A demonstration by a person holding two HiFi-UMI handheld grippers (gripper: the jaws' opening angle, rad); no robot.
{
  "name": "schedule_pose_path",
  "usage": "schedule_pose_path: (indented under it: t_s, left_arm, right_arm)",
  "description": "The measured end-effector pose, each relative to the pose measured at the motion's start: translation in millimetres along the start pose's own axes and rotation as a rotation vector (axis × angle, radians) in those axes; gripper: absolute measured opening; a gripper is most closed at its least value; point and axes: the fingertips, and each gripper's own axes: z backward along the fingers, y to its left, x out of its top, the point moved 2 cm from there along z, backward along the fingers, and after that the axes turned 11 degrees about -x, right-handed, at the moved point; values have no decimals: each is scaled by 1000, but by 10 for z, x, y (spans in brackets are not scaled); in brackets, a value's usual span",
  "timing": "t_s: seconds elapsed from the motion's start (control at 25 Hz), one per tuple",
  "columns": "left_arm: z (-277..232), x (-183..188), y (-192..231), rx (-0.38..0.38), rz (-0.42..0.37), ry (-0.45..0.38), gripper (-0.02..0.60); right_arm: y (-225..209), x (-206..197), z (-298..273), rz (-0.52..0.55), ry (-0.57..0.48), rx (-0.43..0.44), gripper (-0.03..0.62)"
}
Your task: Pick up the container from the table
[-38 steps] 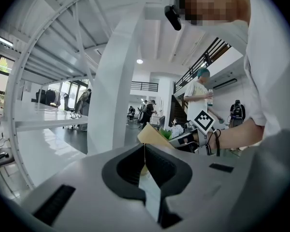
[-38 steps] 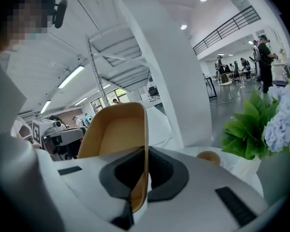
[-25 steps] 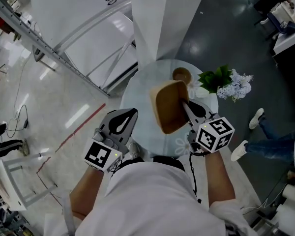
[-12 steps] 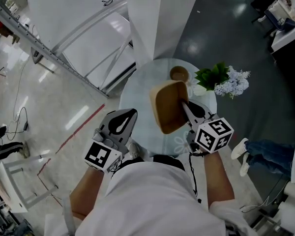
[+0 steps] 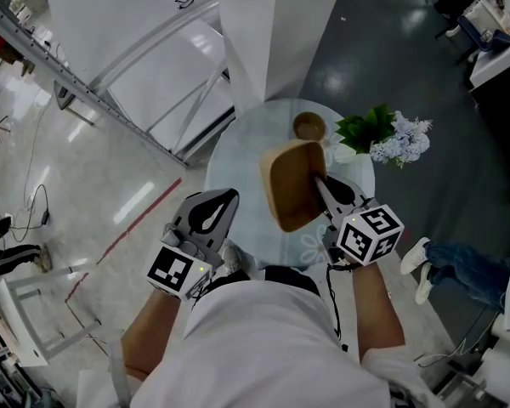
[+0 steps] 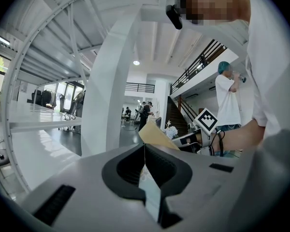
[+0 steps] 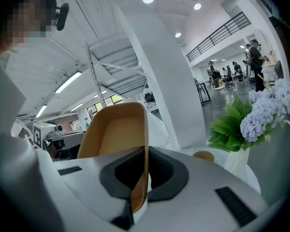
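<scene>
A tan, square-sided container (image 5: 291, 185) hangs tilted above the round glass table (image 5: 238, 164). My right gripper (image 5: 321, 185) is shut on its right rim. In the right gripper view the thin wall of the container (image 7: 113, 134) runs between the closed jaws of the right gripper (image 7: 144, 164). My left gripper (image 5: 214, 206) hovers at the table's near left edge, apart from the container. Its jaws are shut with nothing between them. In the left gripper view the left gripper (image 6: 144, 170) points toward the container (image 6: 156, 137), seen beyond it.
A small round wooden bowl (image 5: 309, 127) sits at the table's far side. Beside it stands a white vase with green leaves and pale blue flowers (image 5: 384, 138). A white pillar (image 5: 276, 32) rises behind the table. A passer-by's legs (image 5: 459, 263) are at right.
Both grippers and the container have stayed put. The passer-by's legs at the right have shifted position.
</scene>
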Motion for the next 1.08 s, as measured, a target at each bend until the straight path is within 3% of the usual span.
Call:
schedule_pose_path:
  t_s: [1.08]
  left_arm:
    - [-15,-70,-57,5,7,20,21]
  right_arm:
    - [-25,-90,-32,6,23,14,24]
